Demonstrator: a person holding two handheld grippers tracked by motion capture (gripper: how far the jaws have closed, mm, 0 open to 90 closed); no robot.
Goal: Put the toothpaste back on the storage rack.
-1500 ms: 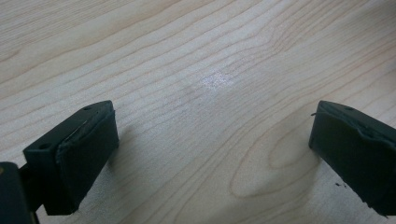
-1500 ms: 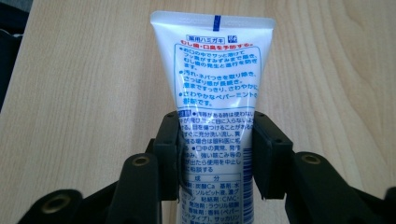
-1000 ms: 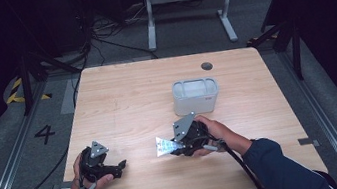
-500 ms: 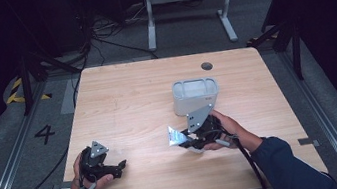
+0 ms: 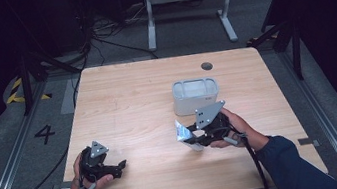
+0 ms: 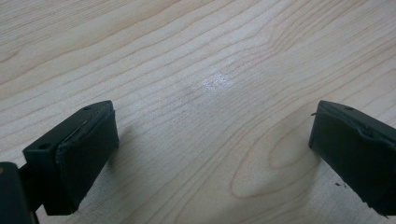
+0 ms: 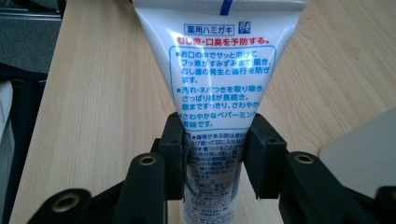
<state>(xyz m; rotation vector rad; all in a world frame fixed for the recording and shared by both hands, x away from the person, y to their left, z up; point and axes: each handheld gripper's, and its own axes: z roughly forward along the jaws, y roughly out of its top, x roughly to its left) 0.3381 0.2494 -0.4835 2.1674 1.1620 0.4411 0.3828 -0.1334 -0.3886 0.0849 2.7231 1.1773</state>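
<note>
Pale wooden table (image 5: 132,100); white rectangular plastic bin (image 5: 195,95) right of centre. Right gripper (image 5: 193,134) clamps white toothpaste tube (image 7: 219,70), lower centre-right; right gripper view shows printed label, unreadable from high view. Left gripper (image 6: 210,149) gapes empty. Tube has risen nearer bin than earlier.

Glossy white plastic tube (image 7: 217,70), pale wood-grain table (image 5: 127,100) with slight sheen, matt black tongs (image 6: 210,154)

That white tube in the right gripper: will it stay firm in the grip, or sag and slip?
The tube is probably soft: the right gripper pinches its narrow part. Its glossy skin may slide. The flat crimped end should stop it rolling.
</note>
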